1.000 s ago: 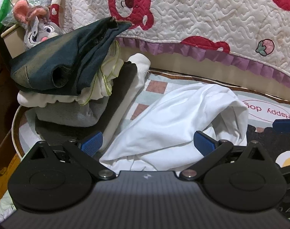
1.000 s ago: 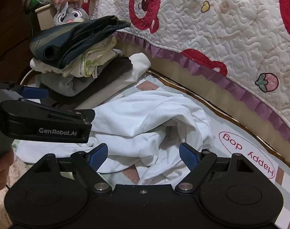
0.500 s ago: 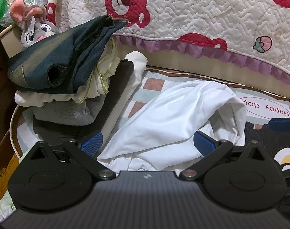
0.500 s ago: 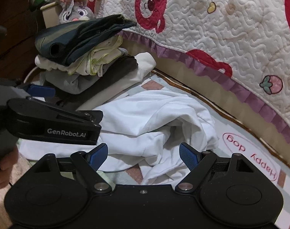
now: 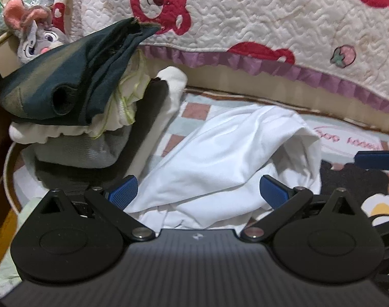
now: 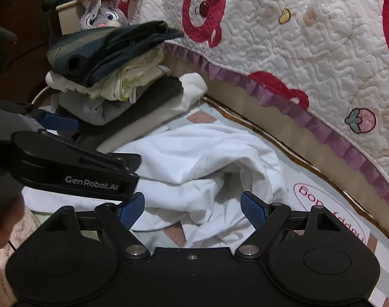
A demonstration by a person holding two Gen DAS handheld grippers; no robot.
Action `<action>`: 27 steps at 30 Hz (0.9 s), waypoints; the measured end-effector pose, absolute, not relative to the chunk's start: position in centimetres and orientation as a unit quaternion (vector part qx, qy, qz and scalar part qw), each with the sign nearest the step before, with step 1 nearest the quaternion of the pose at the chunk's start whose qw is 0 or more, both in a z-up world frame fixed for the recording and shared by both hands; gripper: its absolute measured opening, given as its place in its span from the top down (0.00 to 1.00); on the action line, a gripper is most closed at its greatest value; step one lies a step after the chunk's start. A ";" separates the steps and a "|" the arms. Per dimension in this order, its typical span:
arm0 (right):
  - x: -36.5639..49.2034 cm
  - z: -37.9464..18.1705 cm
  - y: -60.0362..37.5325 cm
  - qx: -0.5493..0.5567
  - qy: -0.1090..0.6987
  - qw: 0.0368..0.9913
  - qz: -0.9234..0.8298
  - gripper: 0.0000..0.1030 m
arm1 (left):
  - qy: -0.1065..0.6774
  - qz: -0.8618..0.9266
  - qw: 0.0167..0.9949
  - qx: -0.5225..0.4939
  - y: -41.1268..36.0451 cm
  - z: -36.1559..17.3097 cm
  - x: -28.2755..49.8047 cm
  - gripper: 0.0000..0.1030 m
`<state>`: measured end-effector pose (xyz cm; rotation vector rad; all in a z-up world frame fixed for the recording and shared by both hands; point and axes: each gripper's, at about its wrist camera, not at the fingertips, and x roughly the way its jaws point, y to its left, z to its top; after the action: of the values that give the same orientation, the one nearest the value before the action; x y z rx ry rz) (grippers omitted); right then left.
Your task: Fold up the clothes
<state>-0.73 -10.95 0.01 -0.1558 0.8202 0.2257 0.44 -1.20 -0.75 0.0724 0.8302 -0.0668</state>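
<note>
Plush mouse toy point(image 5: 31, 34) sits beside bear-print quilt point(image 5: 271, 18) above checked mat point(image 5: 197, 110)

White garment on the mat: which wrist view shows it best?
The right wrist view. There the white garment lies crumpled on the mat, visible nearly whole with its folds and a hollow in the middle. The left wrist view shows the white garment closer, its near edge hidden behind the open left gripper.
</note>
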 end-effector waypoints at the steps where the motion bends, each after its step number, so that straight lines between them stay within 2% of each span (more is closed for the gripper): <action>1: -0.7 0.0 -11.0 -0.075 0.394 0.910 0.108 0.17 | 0.402 -0.035 0.915 0.029 -1.1 -0.8 0.5 0.00; 8: -0.9 -1.9 -12.5 -0.057 0.372 0.922 0.088 0.17 | 0.386 -0.050 0.921 0.013 -0.6 -2.6 1.0 0.02; 16: -2.5 -3.0 -13.6 -0.037 0.291 0.951 0.100 0.18 | 0.365 -0.076 0.928 -0.027 -0.1 -5.8 1.7 0.04; 17: -2.4 -3.6 -13.7 -0.037 0.292 0.951 0.094 0.20 | 0.369 -0.079 0.925 -0.041 0.2 -6.3 1.9 0.08; 18: -2.3 -4.2 -13.9 -0.038 0.293 0.951 0.089 0.35 | 0.373 -0.082 0.922 -0.056 0.5 -6.7 2.2 0.20; 19: -2.1 -4.9 -14.1 -0.038 0.296 0.950 0.086 0.49 | 0.382 -0.084 0.917 -0.074 0.9 -7.3 2.5 0.28; 20: -2.0 -5.5 -14.5 -0.033 0.305 0.948 0.084 0.75 | 0.391 -0.085 0.912 -0.089 1.3 -7.8 2.8 0.41; 21: -1.9 -6.1 -14.8 -0.029 0.314 0.945 0.082 0.96 | 0.396 -0.087 0.909 -0.092 1.4 -8.3 3.0 0.49; 24: -1.6 -7.4 -16.0 -0.004 0.334 0.939 0.078 0.98 | 0.412 -0.091 0.901 -0.099 1.8 -9.9 3.7 0.64; 27: -1.2 -8.2 -17.1 0.035 0.352 0.933 0.063 0.96 | 0.422 -0.085 0.898 -0.092 1.4 -10.5 3.9 0.64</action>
<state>-1.17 -17.11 -8.18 0.0713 0.7195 0.1287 3.90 1.39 -10.53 -0.1911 0.8735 -0.1761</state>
